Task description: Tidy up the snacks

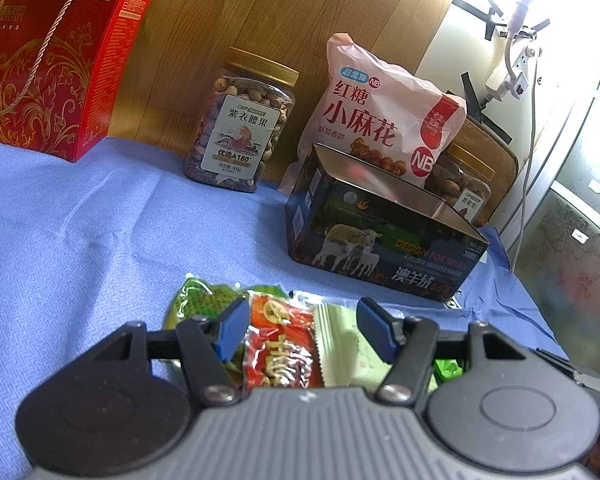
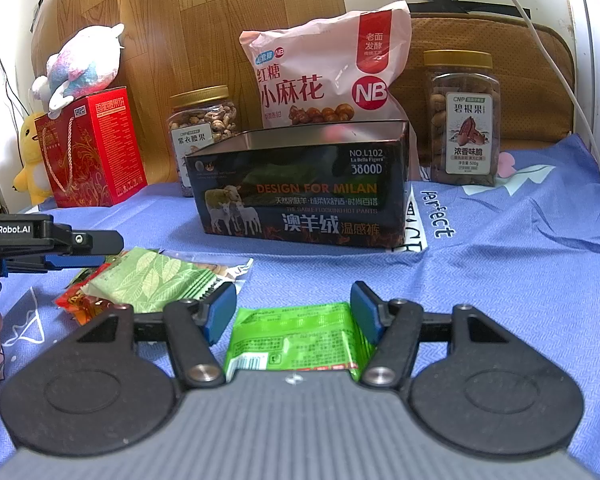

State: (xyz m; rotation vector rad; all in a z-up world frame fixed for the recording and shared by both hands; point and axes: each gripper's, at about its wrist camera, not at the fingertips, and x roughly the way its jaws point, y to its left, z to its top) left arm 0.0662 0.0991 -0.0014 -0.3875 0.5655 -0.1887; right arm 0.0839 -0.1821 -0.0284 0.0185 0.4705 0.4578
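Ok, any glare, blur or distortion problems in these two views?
Left wrist view: top right corner blown out to white around the power strip, and the red gift box leans from fisheye bending. Right wrist view: evenly lit, the tin box lettering is sharp, edges curve slightly.

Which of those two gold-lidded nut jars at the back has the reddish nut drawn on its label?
The pecan jar, right of the pink bag. The cashew jar stands left of the bag, half hidden behind the tin.

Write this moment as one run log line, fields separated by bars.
left gripper: open over red packet | right gripper: open around green packet | tin box: open
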